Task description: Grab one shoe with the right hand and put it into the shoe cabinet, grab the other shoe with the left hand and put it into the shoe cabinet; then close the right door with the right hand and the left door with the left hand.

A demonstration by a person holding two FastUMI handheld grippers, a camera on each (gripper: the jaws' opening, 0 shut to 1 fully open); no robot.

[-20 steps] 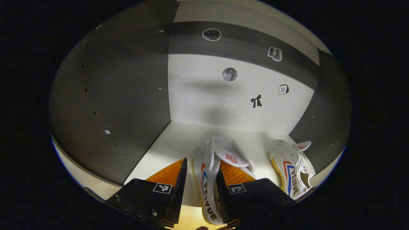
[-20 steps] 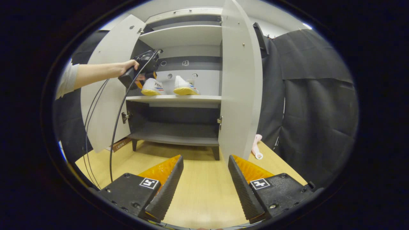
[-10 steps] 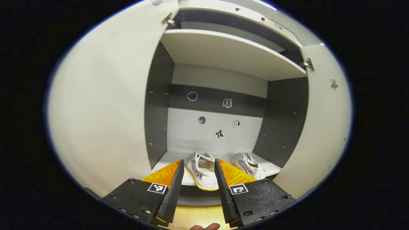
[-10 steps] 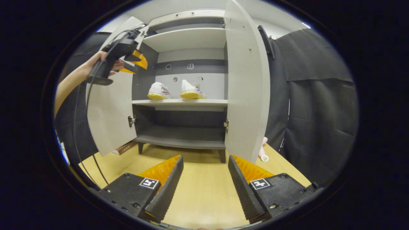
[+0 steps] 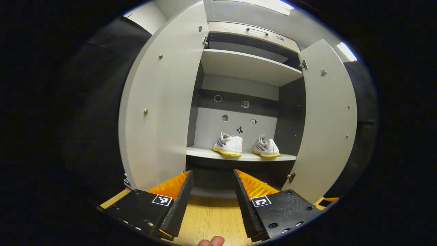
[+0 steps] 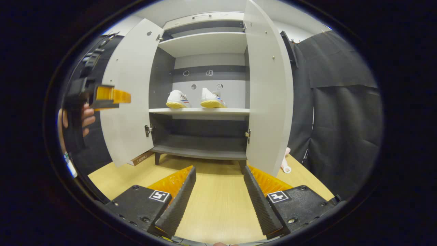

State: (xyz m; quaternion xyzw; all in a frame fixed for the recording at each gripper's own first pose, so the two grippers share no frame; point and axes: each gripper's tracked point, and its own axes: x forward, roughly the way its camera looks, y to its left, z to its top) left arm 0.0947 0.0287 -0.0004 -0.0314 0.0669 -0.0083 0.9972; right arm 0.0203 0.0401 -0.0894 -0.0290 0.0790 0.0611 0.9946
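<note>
Shoe cabinet (image 5: 245,66) as reference. 2 shoes on its middle shelf (image 5: 239,156), side by side, not touching, toes pointing out toward the front: left shoe (image 5: 228,145), right shoe (image 5: 265,148). In the right gripper view the same pair sits at (image 6: 178,99) and (image 6: 211,98).

2 doors, both swung open: left door (image 5: 164,106), right door (image 5: 327,116). 3 shelves visible: top, middle, bottom. 5 small stickers on the back panel above the shoes.

Left gripper (image 5: 212,194) in front of the cabinet, off the shelf, fingers spread, nothing between them. The right gripper view shows it out in front of the left door at (image 6: 102,99), with a hand (image 6: 87,118) on its grip.

Right gripper (image 6: 218,194) low over the wooden surface (image 6: 218,205) in front of the cabinet, fingers spread, nothing between them.

1 pale pink object (image 6: 286,164) on the surface just right of the right door; can't tell what it is.
</note>
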